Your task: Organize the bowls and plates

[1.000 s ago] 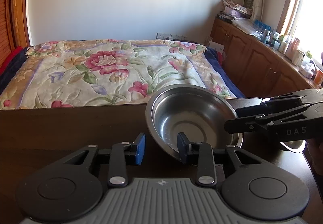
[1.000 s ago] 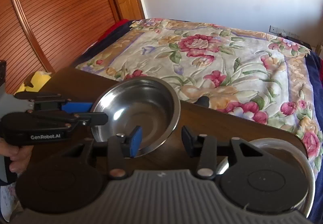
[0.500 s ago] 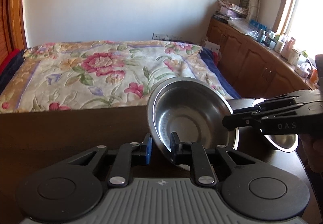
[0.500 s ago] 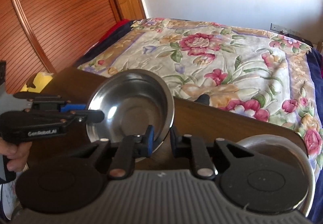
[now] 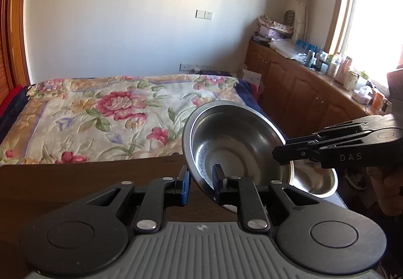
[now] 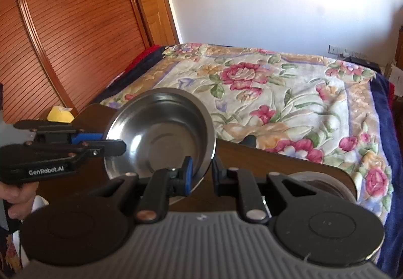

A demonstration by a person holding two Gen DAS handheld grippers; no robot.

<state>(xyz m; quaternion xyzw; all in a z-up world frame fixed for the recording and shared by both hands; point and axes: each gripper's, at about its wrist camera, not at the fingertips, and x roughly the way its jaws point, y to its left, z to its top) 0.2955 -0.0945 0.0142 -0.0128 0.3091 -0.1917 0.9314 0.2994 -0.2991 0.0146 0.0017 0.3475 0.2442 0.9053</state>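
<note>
With the left gripper and right gripper each pinched narrow on opposite rims of the steel bowl, tilted at centre frame, level both hands before nesting it into the second bowl at lower right.

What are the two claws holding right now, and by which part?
Both grip one steel bowl by its rim: the left claw at one edge, the right claw at the opposite edge.

A shiny steel bowl is hanging tilted above the dark table, its rim pinched between the left gripper and the right gripper. A second steel bowl is sitting just beyond the right gripper.
</note>
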